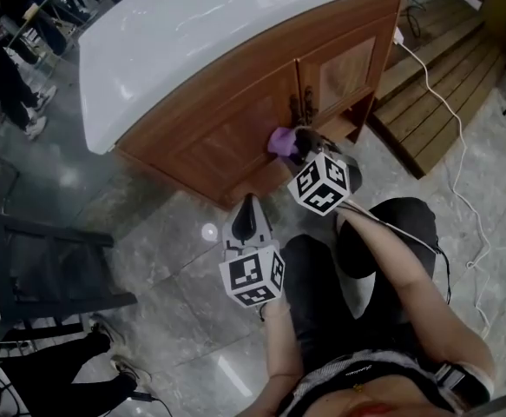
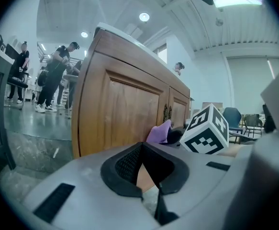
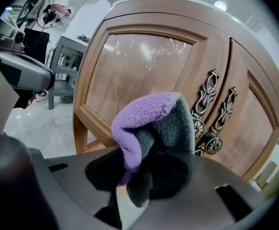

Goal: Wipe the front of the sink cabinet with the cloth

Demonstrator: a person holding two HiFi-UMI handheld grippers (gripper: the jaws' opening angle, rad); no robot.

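The sink cabinet [image 1: 235, 120] is brown wood with two panelled doors under a white top [image 1: 192, 24]. My right gripper [image 1: 303, 146] is shut on a purple and grey cloth [image 1: 280, 140] and holds it at the lower part of the door front, just left of the ornate handles [image 1: 303, 102]. In the right gripper view the cloth [image 3: 149, 123] bulges out of the gripper [image 3: 139, 176], close to the left door panel [image 3: 139, 66] and beside the handles [image 3: 204, 109]. My left gripper [image 1: 246, 217] hangs lower, near the floor, shut and holding nothing; its view [image 2: 146, 174] shows the cabinet [image 2: 120, 114] and cloth [image 2: 161, 132].
Wooden steps [image 1: 443, 85] lie right of the cabinet, with a white cable [image 1: 452, 120] trailing over them and the grey tiled floor. A dark chair [image 1: 53, 268] stands at the left. People stand at the far left [image 1: 9, 68], and someone's shoes [image 1: 105, 363] are at the bottom left.
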